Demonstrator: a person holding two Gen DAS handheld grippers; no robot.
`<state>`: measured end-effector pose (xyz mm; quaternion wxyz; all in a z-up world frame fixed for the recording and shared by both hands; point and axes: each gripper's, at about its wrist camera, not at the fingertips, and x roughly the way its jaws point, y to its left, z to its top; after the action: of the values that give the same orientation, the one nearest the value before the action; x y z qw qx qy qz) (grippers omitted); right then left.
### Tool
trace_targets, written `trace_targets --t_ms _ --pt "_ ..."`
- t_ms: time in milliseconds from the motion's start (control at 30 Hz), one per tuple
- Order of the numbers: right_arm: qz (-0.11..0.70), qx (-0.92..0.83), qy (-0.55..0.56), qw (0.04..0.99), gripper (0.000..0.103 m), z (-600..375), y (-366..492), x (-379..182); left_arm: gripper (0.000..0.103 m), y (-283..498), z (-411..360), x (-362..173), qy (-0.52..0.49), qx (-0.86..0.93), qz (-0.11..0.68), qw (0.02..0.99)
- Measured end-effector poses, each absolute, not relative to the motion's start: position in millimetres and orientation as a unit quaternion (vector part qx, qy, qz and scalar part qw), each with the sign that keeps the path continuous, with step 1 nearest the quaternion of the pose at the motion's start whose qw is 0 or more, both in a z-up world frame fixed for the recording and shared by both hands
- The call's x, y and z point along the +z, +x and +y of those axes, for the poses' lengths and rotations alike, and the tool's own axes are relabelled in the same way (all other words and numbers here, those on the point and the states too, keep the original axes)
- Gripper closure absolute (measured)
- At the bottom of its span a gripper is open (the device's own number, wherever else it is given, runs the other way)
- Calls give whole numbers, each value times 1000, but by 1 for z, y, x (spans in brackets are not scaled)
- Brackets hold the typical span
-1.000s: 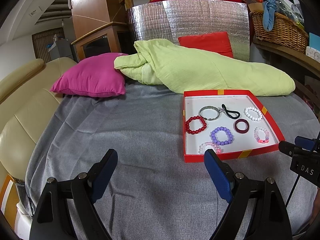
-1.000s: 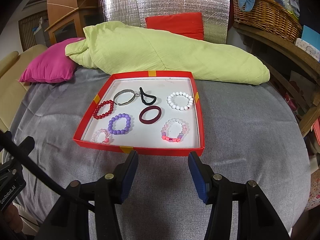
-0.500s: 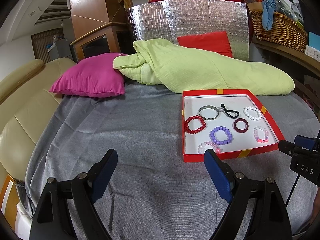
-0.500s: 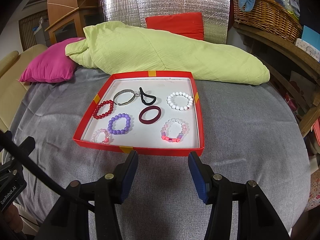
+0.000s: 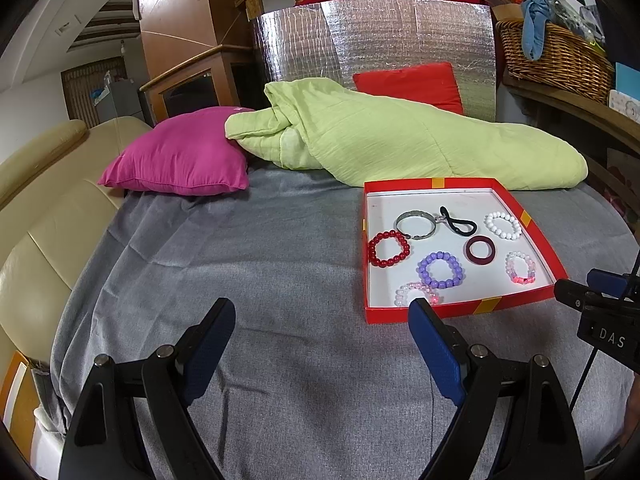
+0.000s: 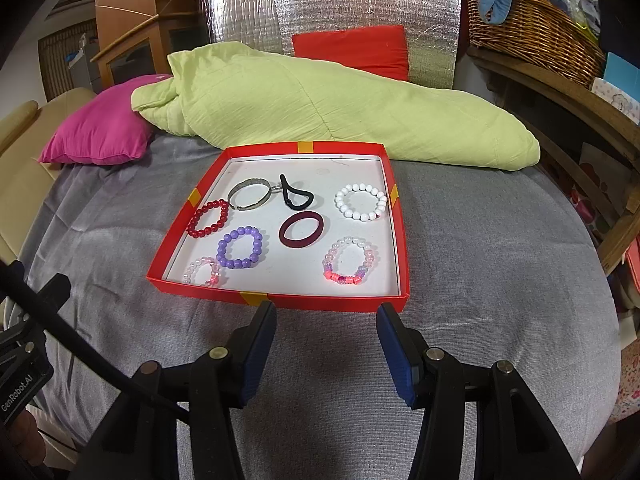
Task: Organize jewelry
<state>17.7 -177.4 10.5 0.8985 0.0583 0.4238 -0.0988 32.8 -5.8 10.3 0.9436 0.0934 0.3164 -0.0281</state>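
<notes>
A: Where does the red tray (image 6: 394, 220) sit?
B: Centre frame, bracelets inside, its near rim just above the right gripper (image 6: 326, 310), which gapes half-wide, empty.
A: And the left gripper (image 5: 322, 306)?
B: Spread wide, empty, bare grey cover (image 5: 248, 264) ahead.

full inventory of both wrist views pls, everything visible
tray: 1, red rim, white floor, on the grey sheet
bead bracelets: 5 in tray; red, purple, white, pale pink, pink-mixed
bangle: 1, silver, tray rear
ring: 1, maroon, tray centre
loop: 1, black, beside bangle
sheet: 1, grey, under tray
blanket: 1, light green, behind tray
pillows: magenta left, red rear
foil panel: 1, silver, behind pillows
basket: 1, wicker, shelf right
sofa: 1, cream, left
left gripper: open, empty
right gripper: open, empty
</notes>
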Motion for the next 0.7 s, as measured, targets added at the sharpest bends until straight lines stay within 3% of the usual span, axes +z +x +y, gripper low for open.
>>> trace_targets --t_ms 700 --pt "424 -94 56 899 47 -169 18 12 14 32 -3 11 93 -27 316 944"
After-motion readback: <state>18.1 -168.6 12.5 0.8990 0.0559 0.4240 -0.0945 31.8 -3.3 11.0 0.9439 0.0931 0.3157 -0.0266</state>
